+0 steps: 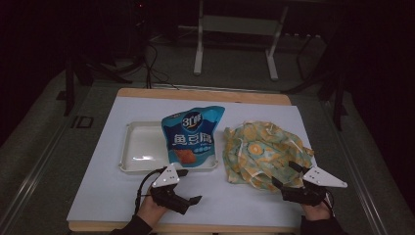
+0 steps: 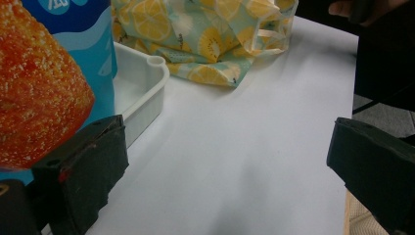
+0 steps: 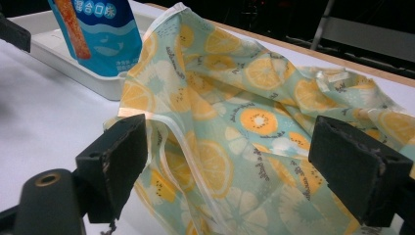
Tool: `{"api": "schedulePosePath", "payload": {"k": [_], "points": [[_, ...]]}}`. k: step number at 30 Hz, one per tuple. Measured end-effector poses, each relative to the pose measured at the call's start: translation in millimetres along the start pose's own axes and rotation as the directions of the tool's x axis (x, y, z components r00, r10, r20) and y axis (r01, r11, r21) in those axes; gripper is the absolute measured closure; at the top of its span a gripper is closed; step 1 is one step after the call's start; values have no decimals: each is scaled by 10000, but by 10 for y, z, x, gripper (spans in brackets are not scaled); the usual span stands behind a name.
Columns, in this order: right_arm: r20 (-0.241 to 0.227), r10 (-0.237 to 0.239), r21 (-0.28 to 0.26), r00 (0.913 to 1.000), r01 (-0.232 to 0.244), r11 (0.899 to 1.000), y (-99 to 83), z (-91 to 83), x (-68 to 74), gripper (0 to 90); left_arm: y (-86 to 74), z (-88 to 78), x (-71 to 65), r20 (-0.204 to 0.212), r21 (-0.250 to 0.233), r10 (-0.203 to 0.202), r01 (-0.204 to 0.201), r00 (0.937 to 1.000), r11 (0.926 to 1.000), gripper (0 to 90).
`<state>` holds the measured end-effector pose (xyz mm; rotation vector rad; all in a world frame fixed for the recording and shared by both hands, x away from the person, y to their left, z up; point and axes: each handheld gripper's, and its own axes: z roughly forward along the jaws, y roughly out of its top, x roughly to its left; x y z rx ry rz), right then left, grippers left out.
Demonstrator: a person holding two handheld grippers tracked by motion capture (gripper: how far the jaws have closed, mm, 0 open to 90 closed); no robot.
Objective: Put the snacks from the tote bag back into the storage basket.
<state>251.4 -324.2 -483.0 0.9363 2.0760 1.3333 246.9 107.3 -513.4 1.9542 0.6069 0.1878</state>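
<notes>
With both pairs of jaws wide and holding nothing, our right gripper at the near edge of the crumpled cloth bag on the table may pinch just one slippery layer and drag it.

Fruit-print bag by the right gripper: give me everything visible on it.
The fruit-print bag is a thin, soft fabric bag, pale green with orange and lemon slices and a pale trim along its edges. It lies crumpled and mostly flat on the white table cover, right of the white tray and close beside it. In the right gripper view a raised fold with trim sits between the open jaws of the right gripper, not clamped. Whether a jaw touches the cloth is unclear.
</notes>
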Motion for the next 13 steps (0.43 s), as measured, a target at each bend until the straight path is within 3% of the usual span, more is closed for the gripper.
{"api": "schedulePosePath", "payload": {"k": [13], "points": [[128,-14,26,9999,14,10000,-14,9,-19,144,-8,8,-21,10,-7,84,-84,10000,10000,23]]}}
